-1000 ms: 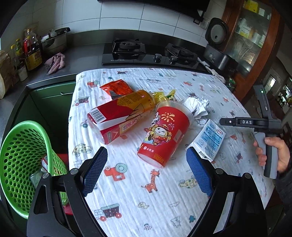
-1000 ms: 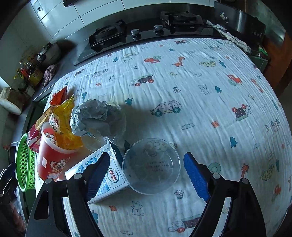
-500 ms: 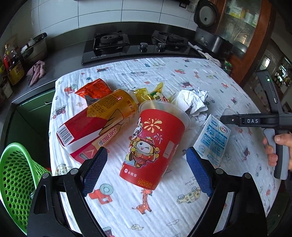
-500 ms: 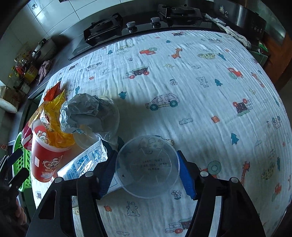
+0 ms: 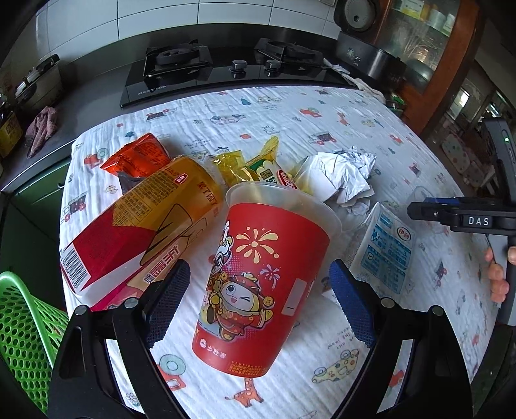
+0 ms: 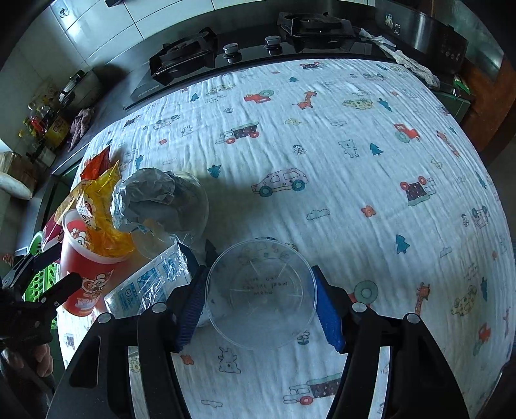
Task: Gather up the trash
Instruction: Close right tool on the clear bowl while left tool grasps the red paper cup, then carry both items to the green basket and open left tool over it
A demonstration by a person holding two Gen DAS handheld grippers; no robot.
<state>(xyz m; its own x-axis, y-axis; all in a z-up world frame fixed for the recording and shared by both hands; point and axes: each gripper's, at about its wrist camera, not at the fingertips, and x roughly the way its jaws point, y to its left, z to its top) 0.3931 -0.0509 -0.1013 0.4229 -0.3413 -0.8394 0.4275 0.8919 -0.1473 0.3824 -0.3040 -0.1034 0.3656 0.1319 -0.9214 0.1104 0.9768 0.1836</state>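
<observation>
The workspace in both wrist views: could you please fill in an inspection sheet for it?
Surface: table under a white cartoon-print cloth.
Job's things: red cup, red-yellow carton, orange wrapper, yellow wrapper, crumpled paper, milk pouch, clear lid.
Clutter: nothing seen beyond the trash.
Grippers: left gripper open, straddling the cup; right gripper has just been closing, pads against the lid's rim.
Cables: nothing seen.
Surroundings: green basket, gas hob, rice cooker.

Table (image 6: 354, 167) under a cartoon-print cloth, trash everywhere
Red cup (image 5: 258, 283), snack box (image 5: 142, 232), crumpled paper (image 5: 342, 174), milk pouch (image 5: 387, 248), clear lid (image 6: 261, 293).
</observation>
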